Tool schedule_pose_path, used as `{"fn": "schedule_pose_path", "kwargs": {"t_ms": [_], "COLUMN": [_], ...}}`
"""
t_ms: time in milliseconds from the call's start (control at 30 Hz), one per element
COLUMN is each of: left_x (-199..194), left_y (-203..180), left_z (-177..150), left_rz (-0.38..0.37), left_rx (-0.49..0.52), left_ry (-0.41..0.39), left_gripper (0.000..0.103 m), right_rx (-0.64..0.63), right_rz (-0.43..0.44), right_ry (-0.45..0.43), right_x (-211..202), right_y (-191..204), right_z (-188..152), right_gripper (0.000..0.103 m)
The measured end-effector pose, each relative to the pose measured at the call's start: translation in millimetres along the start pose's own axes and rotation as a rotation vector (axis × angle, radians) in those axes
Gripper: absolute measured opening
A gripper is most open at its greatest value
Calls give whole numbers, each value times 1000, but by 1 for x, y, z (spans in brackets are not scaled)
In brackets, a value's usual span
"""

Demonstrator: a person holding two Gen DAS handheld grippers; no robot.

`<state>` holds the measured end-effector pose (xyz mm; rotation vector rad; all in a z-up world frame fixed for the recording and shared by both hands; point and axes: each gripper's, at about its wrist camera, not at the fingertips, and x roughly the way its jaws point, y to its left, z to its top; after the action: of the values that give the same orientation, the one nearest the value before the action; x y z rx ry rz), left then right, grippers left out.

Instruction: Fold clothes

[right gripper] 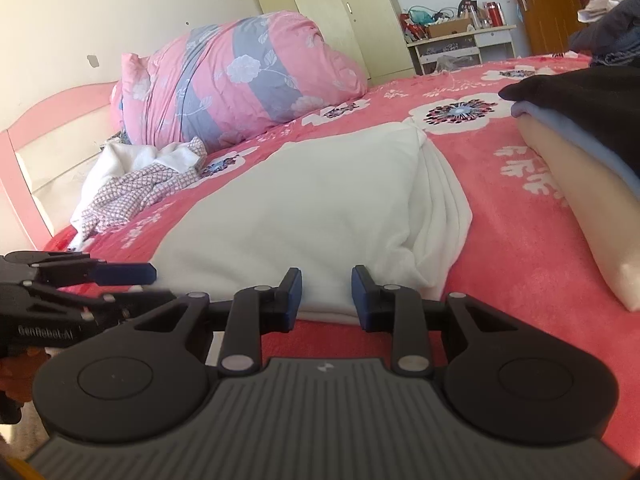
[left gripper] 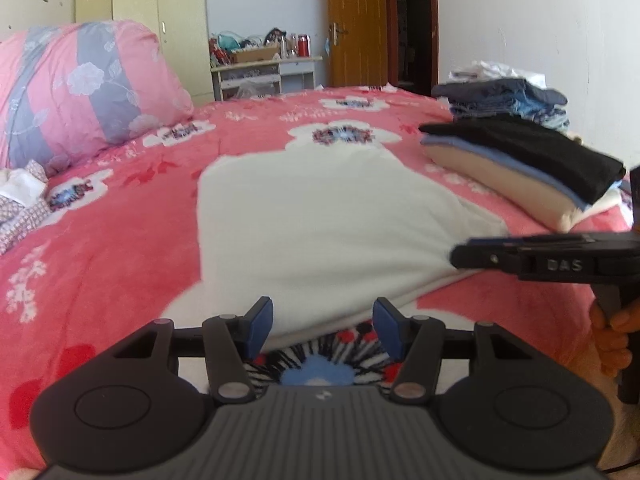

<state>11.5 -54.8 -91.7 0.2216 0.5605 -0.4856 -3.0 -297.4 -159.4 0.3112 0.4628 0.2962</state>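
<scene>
White garment (left gripper: 320, 220) flat on the bed (left gripper: 120, 240), near hem between the parted, empty left tool (left gripper: 323, 330), right tool (right gripper: 326, 296) half-closed astride its edge, grip unclear

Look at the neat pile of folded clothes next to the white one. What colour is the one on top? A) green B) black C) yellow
B, the folded stack beside the white garment has a black piece on top, above a light blue and a cream layer.

Daylit bedroom: white walls (left gripper: 540, 32), cream wardrobe (left gripper: 160, 12), wooden door (left gripper: 354, 20).
</scene>
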Motion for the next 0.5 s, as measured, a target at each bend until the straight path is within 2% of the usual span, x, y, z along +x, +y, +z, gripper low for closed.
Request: {"fn": "schedule_pose_path", "kwargs": {"t_ms": [100,200,267,433,500], "left_x": [-8,0,16,51,49], "left_y": [7,14,14,18,15], "left_z": [9,21,27,21,15], "left_rz": [-8,-34,-14,-5,-3], "left_rx": [0,-17,-13,-56,-18], "left_ry": [-47,-74,-63,8,-12], "left_gripper": [57,57,57,56,57], "right_rx": [34,-23,-62,-111,-124], "right_rz": [18,19,18,-15,-100], "right_ry": [3,-60,-83,-33,29], "right_x": [-13,-20,-11,37,60], "right_y": [-1,7,13,8,-7], "right_z": [9,30,46,65,67], "right_gripper": [27,27,27,25,24]}}
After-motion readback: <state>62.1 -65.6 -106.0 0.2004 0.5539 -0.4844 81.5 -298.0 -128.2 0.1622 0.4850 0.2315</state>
